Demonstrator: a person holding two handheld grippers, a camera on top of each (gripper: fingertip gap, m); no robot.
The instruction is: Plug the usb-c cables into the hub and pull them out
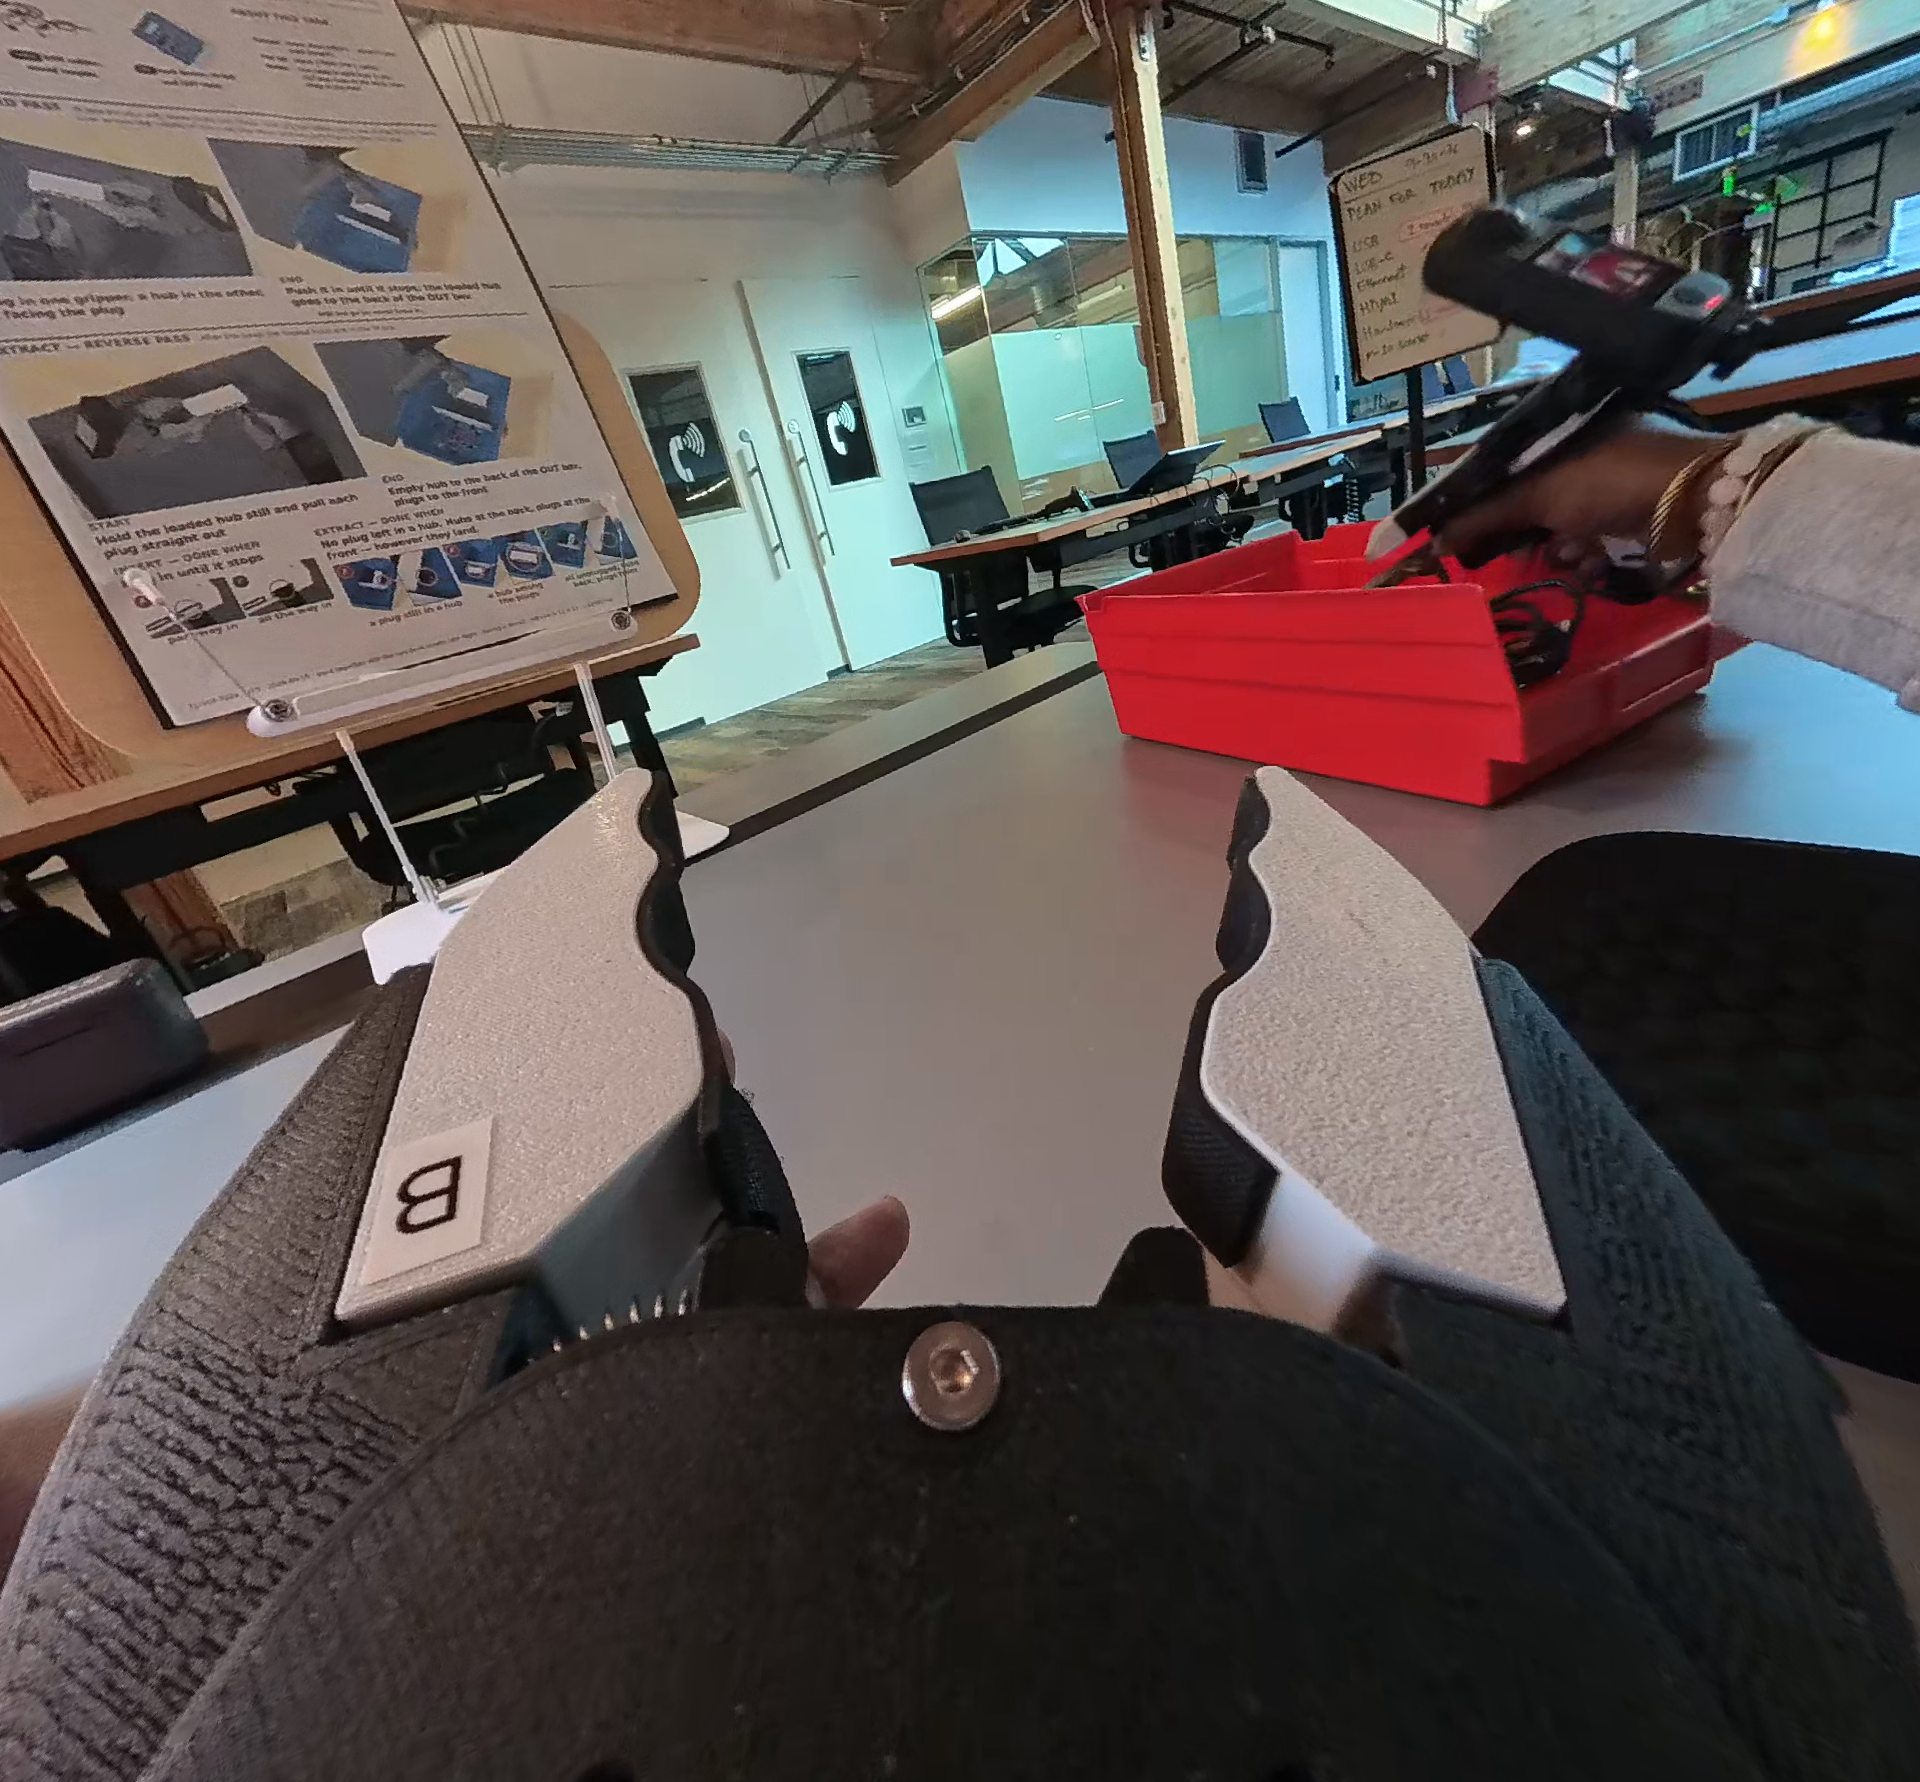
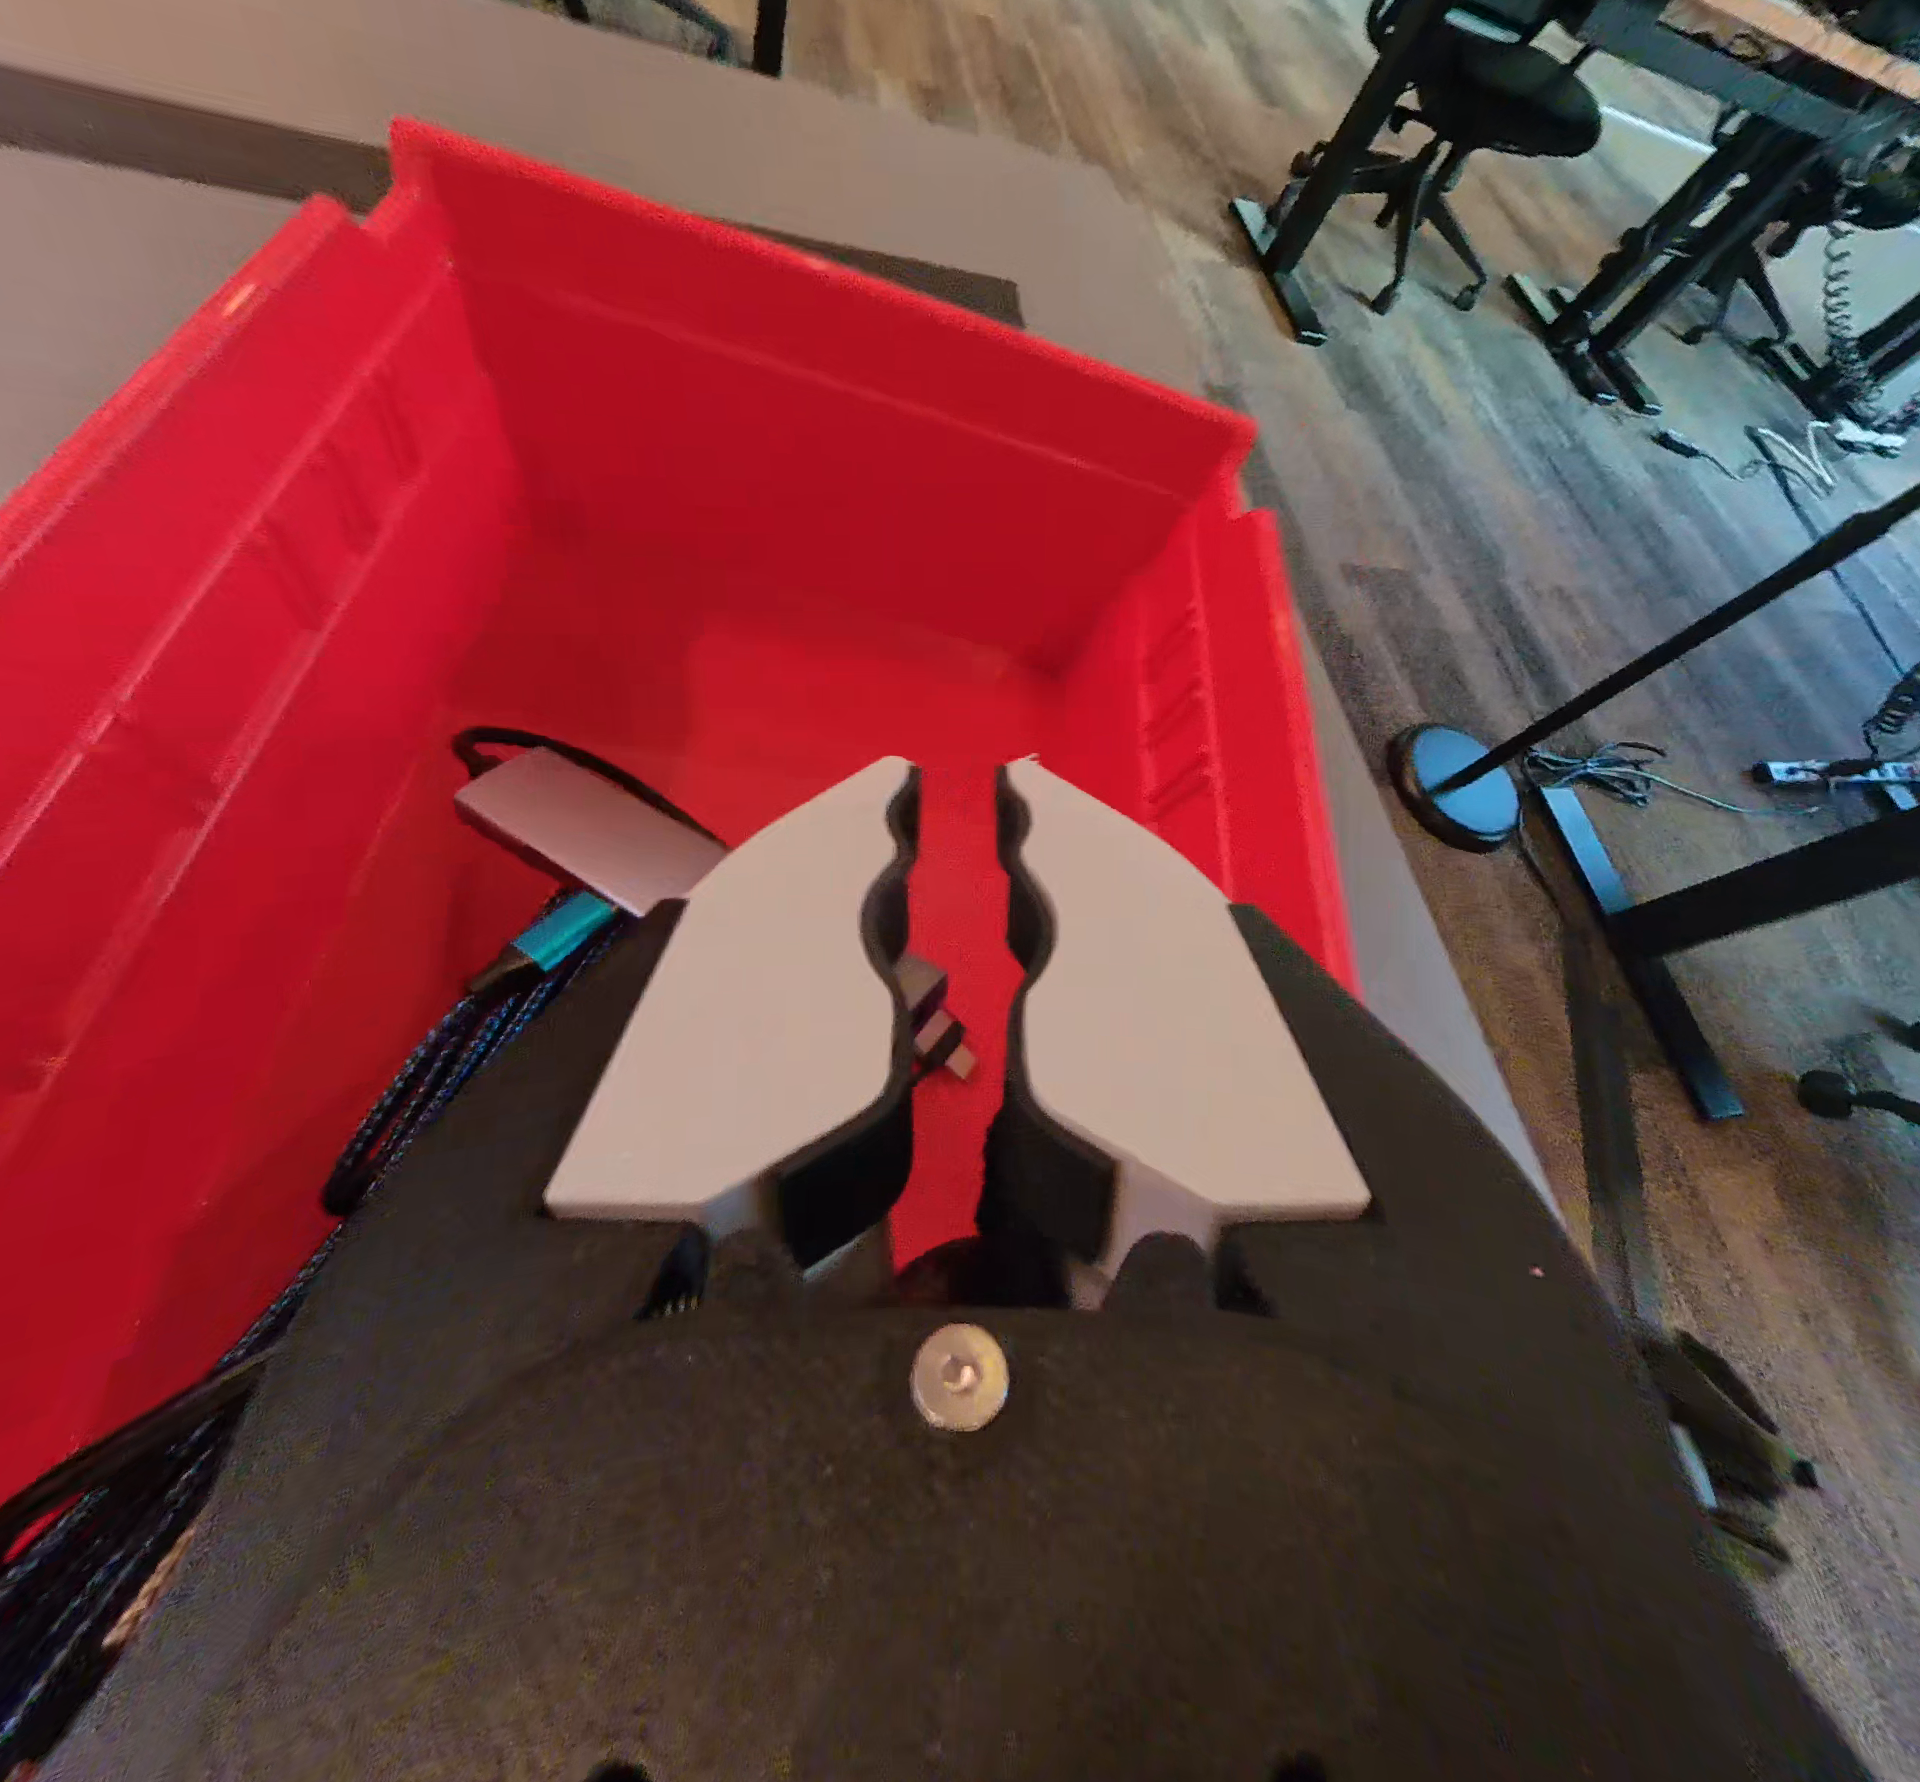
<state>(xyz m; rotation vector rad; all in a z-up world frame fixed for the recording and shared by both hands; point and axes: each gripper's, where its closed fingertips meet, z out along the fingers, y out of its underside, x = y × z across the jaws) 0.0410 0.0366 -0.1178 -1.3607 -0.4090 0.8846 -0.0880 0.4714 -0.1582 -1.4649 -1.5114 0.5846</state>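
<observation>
My left gripper (image 1: 956, 787) is open and empty, held low over the grey table (image 1: 935, 922). My right gripper (image 2: 958, 771) reaches down into the red bin (image 2: 831, 402) with its jaws a narrow gap apart and nothing between the tips. A grey hub (image 2: 582, 833) lies on the bin floor to the left of the fingers. A teal-ended plug (image 2: 561, 932) and dark braided cables (image 2: 416, 1078) lie beside it. A grey usb-c plug (image 2: 940, 1031) shows through the gap, below the left finger. In the left wrist view the right gripper (image 1: 1403, 558) dips into the bin (image 1: 1299, 683).
An instruction board (image 1: 260, 330) on a white stand is at the table's far left. A black mat (image 1: 1714, 1005) lies on the right, in front of the bin. A dark grey box (image 1: 83, 1036) sits at the left edge. The table's right edge (image 2: 1382, 901) drops to the floor. Across from one pair of fingers to the other is roughly 45 centimeters.
</observation>
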